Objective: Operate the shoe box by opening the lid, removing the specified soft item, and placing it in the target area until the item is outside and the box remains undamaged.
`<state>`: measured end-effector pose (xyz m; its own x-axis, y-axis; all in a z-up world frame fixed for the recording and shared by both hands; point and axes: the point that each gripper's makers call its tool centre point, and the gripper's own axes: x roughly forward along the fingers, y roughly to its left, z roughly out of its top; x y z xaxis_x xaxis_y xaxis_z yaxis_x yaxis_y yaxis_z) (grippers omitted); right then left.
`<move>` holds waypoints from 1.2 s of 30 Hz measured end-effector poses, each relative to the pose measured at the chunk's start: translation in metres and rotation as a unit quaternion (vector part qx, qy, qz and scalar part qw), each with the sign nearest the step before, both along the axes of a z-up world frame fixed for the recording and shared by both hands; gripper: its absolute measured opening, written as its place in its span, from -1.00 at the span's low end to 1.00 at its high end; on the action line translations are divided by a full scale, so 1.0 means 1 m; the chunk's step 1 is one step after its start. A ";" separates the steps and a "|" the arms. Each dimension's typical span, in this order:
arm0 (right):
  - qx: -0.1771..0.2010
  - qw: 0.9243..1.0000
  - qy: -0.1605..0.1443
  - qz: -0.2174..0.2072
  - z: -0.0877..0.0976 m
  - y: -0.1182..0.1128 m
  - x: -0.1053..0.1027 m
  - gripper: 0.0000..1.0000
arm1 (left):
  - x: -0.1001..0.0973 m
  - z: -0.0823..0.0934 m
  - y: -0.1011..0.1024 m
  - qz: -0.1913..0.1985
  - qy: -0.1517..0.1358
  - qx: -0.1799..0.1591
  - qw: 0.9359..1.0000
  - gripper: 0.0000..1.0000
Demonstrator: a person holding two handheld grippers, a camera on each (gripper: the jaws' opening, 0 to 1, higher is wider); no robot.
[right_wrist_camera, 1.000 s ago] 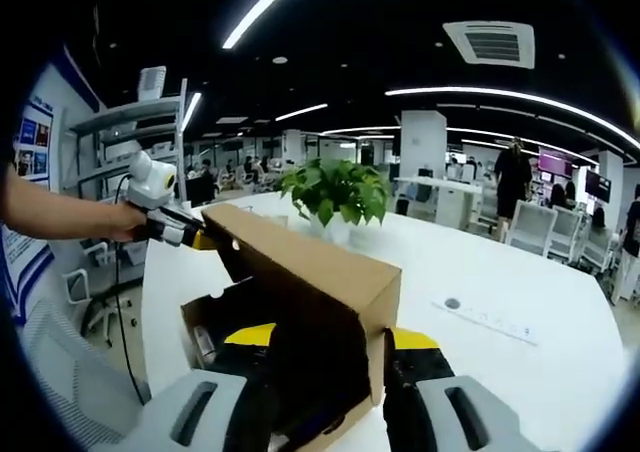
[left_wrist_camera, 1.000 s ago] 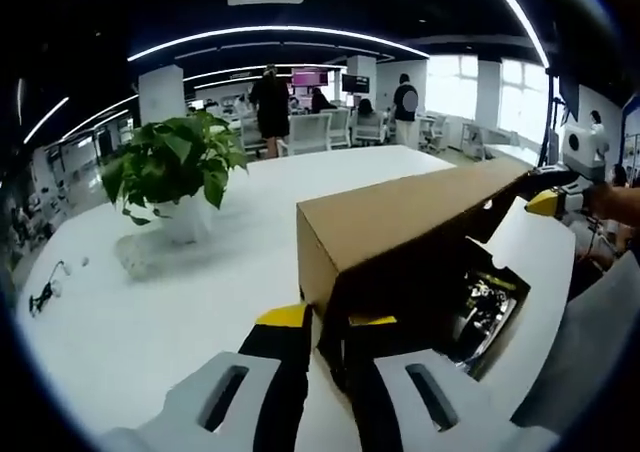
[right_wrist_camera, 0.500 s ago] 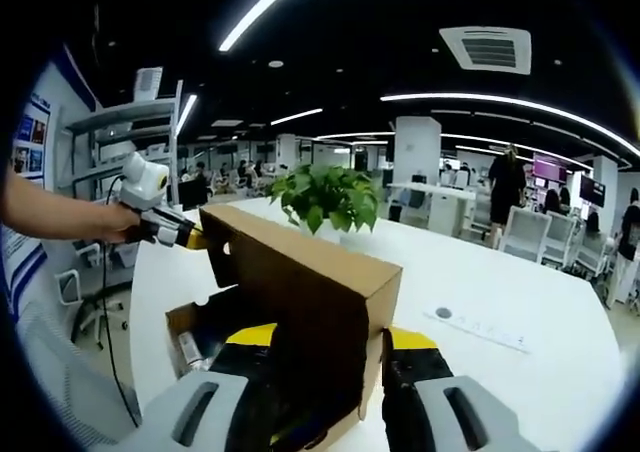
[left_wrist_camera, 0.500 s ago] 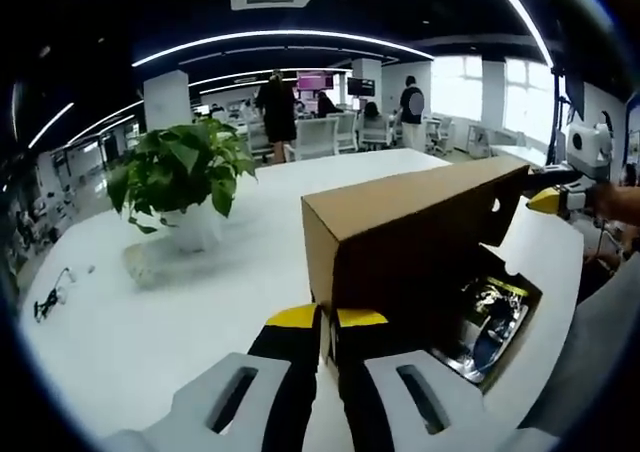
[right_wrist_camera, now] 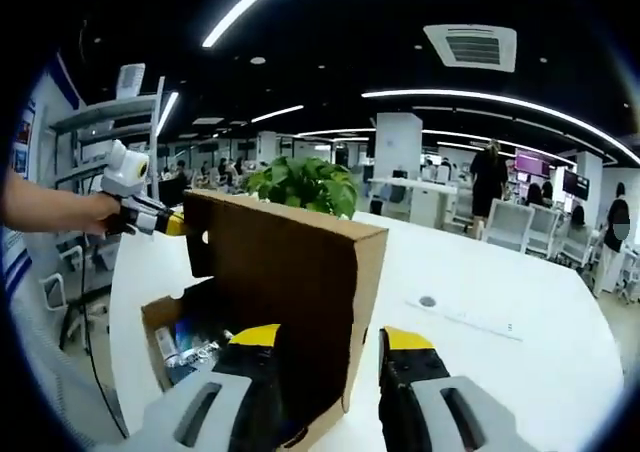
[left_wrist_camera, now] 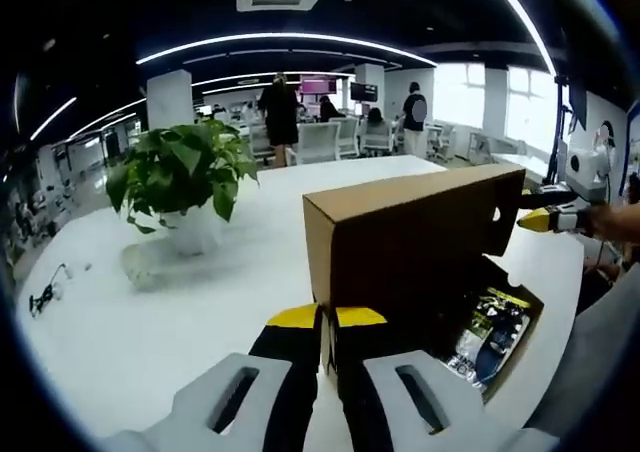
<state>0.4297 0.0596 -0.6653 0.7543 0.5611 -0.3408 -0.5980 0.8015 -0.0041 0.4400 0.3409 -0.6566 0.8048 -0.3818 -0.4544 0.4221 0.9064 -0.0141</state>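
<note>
A brown cardboard shoe box lid (left_wrist_camera: 410,232) stands raised on its long edge over the open box base (left_wrist_camera: 522,324). Colourful packaged items (left_wrist_camera: 485,337) lie inside the base. My left gripper (left_wrist_camera: 327,322) is shut on the lid's near end edge. In the right gripper view the lid (right_wrist_camera: 280,272) rises between the jaws of my right gripper (right_wrist_camera: 335,347), which clamp its near end. Each gripper shows at the lid's far end in the other view: the right gripper (left_wrist_camera: 545,220) and the left gripper (right_wrist_camera: 170,224). The box base (right_wrist_camera: 160,317) lies left of the lid there.
A potted green plant (left_wrist_camera: 180,172) stands on the white table (left_wrist_camera: 150,312) left of the box, also behind the lid as the plant (right_wrist_camera: 300,184). A small black cable (left_wrist_camera: 40,297) lies near the table's left edge. People and chairs fill the office behind.
The lid has swung up from slanting to nearly upright, still held at both ends. More of the box's inside and its contents now shows.
</note>
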 end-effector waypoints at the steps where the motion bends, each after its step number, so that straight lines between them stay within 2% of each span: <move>1: -0.001 1.000 0.003 -0.003 -0.003 -0.001 0.000 -0.37 | 0.001 0.000 0.000 0.000 0.000 -0.001 1.000 -0.98; 7: -0.009 1.000 0.007 -0.009 -0.018 -0.002 0.003 -0.45 | 0.007 0.001 0.000 0.006 -0.001 -0.013 1.000 -0.98; 19: -0.011 1.000 0.026 -0.014 -0.036 0.005 0.009 -0.53 | 0.019 0.001 -0.001 0.011 -0.006 -0.022 1.000 -0.98; 29: -0.014 0.998 0.046 -0.034 -0.048 0.001 0.013 -0.63 | 0.033 0.000 -0.003 0.012 -0.005 -0.028 1.000 -0.98; 36: -0.010 0.996 0.064 -0.058 -0.054 -0.007 0.020 -0.87 | 0.040 -0.003 -0.003 0.012 -0.005 -0.028 1.000 -0.98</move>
